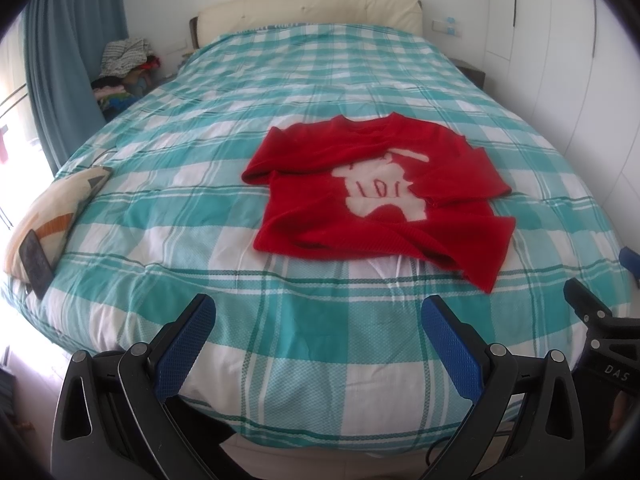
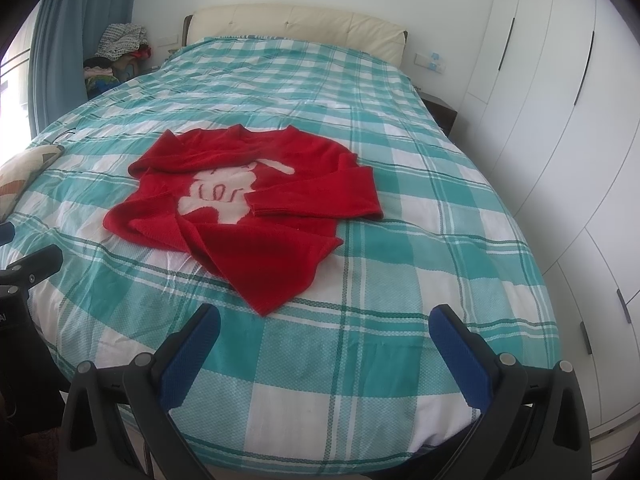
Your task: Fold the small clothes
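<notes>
Red knit, and loosely laid: the sweater [image 1: 380, 196] lies chest-up in the middle of the bed [image 1: 320, 340], on the teal-and-white checked cover, with both sleeves crossed over the white motif and its hem corner skewed toward you. Your left hand-held gripper [image 1: 318, 336] hangs over the near edge of the bed with its blue pads spread wide and nothing between them; your right hand-held gripper [image 2: 324, 344] does the same, jaws wide apart and empty. Neither touches the garment.

Watch the cover first. It is thin and wrinkled right under the hem, so a pinch taken too deep will likely catch the sheet along with the knit and drag both. The hem is already doubled back on itself near that skewed corner; grab only the top layer there and the fold will probably come out crooked. The crossed sleeves may slide off as you lift, since nothing pins them.

The left view gives you what the right one barely shows: a cushion [image 1: 56, 208] at the bed's left edge with a dark phone-like slab [image 1: 36, 264] leaning on it. The right view alone shows the wardrobe doors [image 2: 560, 120] in full and the pointed hem corner lying nearest your right pads.
</notes>
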Demonstrator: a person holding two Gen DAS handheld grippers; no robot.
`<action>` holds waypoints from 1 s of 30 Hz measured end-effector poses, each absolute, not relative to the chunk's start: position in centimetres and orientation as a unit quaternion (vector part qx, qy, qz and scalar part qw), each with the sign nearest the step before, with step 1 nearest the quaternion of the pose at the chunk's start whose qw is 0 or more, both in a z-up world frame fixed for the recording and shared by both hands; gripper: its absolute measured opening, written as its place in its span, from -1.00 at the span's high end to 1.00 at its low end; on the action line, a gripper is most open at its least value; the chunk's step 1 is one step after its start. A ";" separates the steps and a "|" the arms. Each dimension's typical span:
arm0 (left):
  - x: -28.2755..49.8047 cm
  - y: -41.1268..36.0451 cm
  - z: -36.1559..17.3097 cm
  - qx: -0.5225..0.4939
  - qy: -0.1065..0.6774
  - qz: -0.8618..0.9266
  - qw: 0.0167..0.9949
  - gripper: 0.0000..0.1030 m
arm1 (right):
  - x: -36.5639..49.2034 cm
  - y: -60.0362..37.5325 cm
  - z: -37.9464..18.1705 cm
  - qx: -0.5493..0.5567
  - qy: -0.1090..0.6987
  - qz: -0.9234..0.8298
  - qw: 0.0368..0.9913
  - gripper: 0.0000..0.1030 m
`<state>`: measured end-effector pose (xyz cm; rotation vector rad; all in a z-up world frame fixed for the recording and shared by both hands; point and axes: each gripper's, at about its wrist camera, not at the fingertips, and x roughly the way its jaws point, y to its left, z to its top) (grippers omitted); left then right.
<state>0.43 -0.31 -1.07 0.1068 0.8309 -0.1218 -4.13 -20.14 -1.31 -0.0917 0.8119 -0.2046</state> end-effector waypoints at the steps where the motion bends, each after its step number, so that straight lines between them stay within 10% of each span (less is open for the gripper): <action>1: 0.4 -0.3 -1.1 0.052 0.403 -0.059 0.912 -0.99 | -4.1 -20.1 -1.3 -0.044 0.394 -0.099 0.913 -0.99; 30: 0.2 0.1 -1.5 0.053 0.406 -0.060 0.910 -0.99 | -4.1 -19.9 -1.7 -0.048 0.401 -0.098 0.910 -0.99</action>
